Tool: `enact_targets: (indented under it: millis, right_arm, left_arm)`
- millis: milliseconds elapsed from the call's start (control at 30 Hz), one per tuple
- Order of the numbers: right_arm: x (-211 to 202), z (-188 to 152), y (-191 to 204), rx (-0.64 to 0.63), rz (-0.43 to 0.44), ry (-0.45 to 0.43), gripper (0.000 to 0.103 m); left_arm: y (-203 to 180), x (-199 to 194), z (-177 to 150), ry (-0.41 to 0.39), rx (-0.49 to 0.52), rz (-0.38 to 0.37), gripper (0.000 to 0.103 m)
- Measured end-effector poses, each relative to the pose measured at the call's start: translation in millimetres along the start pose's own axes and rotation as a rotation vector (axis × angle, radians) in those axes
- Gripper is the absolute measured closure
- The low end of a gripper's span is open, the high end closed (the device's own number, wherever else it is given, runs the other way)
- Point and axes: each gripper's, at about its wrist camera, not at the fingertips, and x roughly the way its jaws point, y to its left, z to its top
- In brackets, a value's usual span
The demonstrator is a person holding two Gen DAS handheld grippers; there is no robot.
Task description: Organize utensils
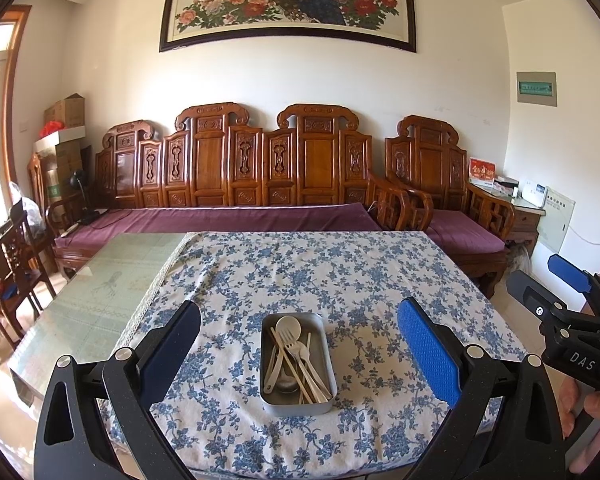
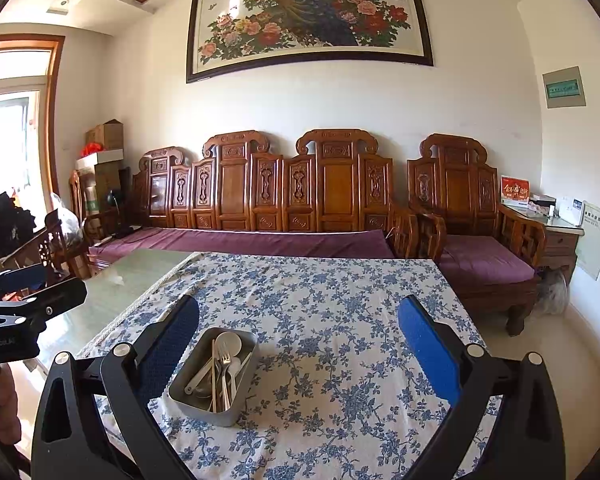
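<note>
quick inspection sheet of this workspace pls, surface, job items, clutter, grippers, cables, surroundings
surface: table with a glass top, partly covered by a blue floral cloth.
job's things: metal tray on the cloth, holding a spoon, a fork, chopsticks and other utensils, all piled together.
clutter: nothing seen on the cloth besides the tray.
grippers: left gripper open, empty; right gripper open, empty.
cables: nothing seen on the table.
surroundings: carved wooden bench, purple cushions, cardboard boxes in the corner.

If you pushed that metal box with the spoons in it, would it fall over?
Probably not: the metal tin sits low and flat on the tablecloth, so it would likely slide. The cloth may bunch up. The loose utensils inside would probably rattle and shift.
</note>
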Motion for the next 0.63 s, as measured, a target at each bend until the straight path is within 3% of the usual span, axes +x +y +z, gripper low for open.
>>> enact_targets:
  millis: [633]
  right_arm:
    - [-1.3, 2.6, 2.4, 0.002, 0.002, -0.001, 0.003]
  left_arm:
    - [-1.2, -1.2, 0.6, -0.002, -0.001, -0.002, 0.008]
